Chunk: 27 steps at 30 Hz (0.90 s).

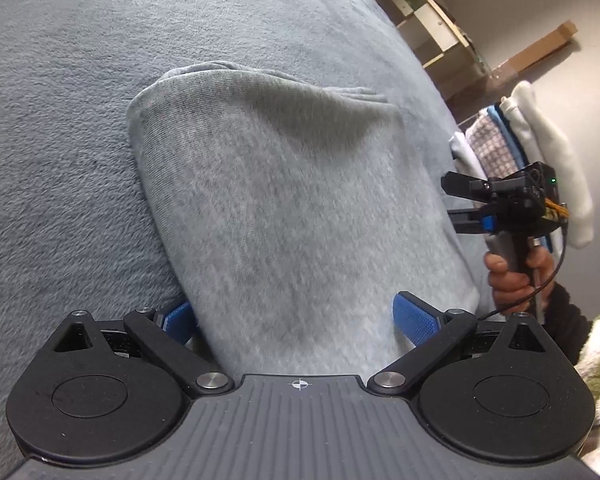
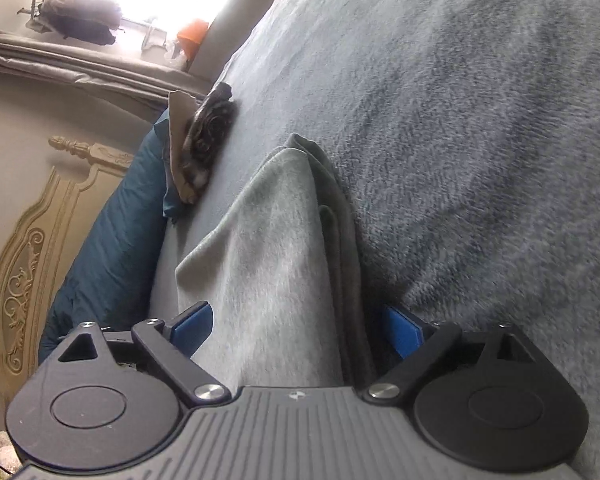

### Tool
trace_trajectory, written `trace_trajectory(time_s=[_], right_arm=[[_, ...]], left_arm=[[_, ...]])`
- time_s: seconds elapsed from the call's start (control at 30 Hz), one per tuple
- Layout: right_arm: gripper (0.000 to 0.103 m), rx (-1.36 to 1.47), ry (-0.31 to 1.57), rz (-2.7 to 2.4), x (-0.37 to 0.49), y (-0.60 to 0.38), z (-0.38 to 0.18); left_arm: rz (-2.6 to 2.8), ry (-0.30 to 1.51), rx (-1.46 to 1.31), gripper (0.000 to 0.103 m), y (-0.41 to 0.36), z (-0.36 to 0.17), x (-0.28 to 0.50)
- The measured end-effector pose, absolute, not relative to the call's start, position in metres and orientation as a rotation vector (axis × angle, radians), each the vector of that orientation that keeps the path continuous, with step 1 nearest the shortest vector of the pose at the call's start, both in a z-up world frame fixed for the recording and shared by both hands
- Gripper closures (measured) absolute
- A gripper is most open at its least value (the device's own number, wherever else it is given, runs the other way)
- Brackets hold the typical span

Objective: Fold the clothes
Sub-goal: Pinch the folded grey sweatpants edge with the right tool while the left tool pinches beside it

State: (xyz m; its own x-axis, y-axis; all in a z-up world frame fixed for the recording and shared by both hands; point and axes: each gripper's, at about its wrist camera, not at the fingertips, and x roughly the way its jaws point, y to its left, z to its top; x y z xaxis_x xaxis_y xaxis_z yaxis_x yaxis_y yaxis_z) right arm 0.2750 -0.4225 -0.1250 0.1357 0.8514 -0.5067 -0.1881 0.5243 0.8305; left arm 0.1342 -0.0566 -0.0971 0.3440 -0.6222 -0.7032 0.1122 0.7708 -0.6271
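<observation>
A light grey folded garment (image 1: 284,208) lies on the grey-blue fleece blanket (image 1: 60,120). My left gripper (image 1: 296,320) has its blue pads spread wide with the garment's near edge lying between them. My right gripper (image 2: 300,332) also has wide-set blue pads with the garment (image 2: 276,248) between them, its folded layers visible at the right side. The right gripper also shows in the left wrist view (image 1: 460,204) at the garment's right edge, held by a hand.
A stack of folded clothes (image 1: 520,148) stands at the right of the bed. A dark patterned cloth (image 2: 208,136) lies near the teal pillow (image 2: 116,240) and carved headboard (image 2: 40,256). A shelf (image 1: 432,20) stands by the wall.
</observation>
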Motion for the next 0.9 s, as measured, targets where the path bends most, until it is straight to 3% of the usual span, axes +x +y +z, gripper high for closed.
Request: trace_trajectory(time_s=[0.23, 0.47, 0.9], right_arm=[[0.008, 0.640, 1.210, 0.939, 0.301, -0.386, -0.127], [0.021, 0.693, 1.242, 0.979, 0.281, -0.413, -0.133], [0.023, 0.722, 1.249, 1.096, 0.306, -0.383, -0.146]], left_arm=[[-0.534, 1.100, -0.567, 0.002, -0.058, -0.099, 0.137], [-0.557, 1.075, -0.608, 0.006, -0.048, -0.098, 0.130], [-0.586, 1.068, -0.655, 0.002, -0.048, -0.103, 0.145]])
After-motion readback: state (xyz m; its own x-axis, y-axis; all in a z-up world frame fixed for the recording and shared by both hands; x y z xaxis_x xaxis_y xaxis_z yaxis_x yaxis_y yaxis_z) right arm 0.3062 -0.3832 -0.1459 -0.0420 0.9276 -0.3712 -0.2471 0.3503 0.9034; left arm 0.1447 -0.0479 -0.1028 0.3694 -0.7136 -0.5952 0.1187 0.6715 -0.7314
